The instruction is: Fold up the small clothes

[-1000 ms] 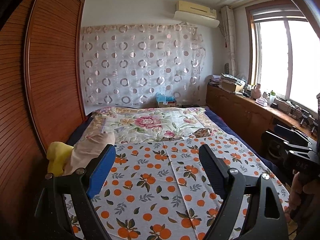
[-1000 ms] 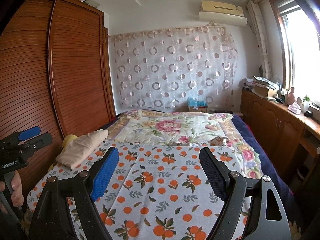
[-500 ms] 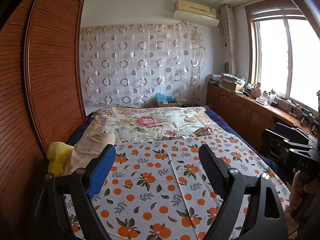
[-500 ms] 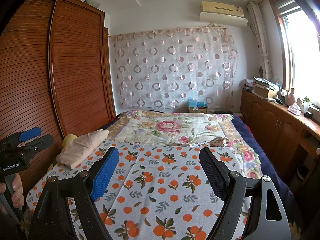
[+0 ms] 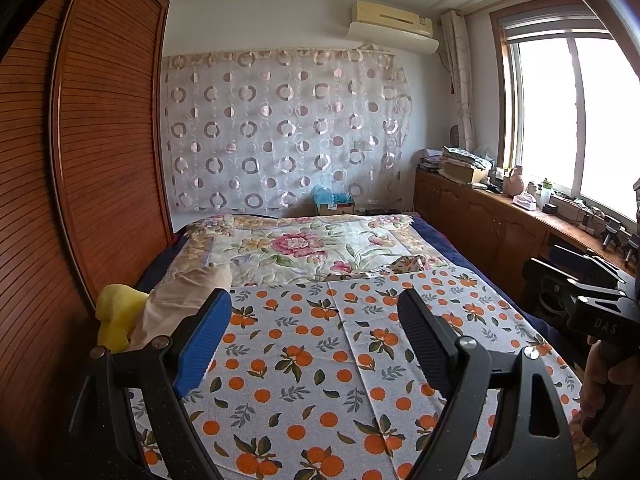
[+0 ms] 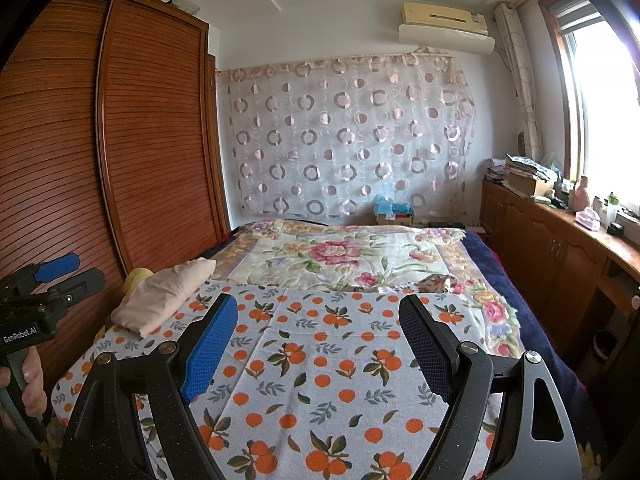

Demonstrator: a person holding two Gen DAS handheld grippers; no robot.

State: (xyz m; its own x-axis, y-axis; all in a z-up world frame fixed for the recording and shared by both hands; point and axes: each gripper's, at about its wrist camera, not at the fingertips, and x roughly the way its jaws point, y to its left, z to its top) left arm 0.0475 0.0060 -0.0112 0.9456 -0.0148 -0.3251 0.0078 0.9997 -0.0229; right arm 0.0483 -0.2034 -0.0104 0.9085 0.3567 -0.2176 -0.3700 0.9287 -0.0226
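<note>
Nothing was folded yet: my left gripper (image 5: 312, 336) and right gripper (image 6: 316, 340) hung wide apart and empty over the orange-print sheet (image 6: 320, 360), the beige cloth bundle (image 6: 164, 296) lying untouched beside the wooden wardrobe (image 6: 152, 140).

Bright daylight enters from the window (image 5: 560, 120) at right, blown out white; both views sharp, fisheye-bent with dark corners.

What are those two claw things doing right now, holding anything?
Left gripper: open, holding nothing.
Right gripper: open, holding nothing.
</note>
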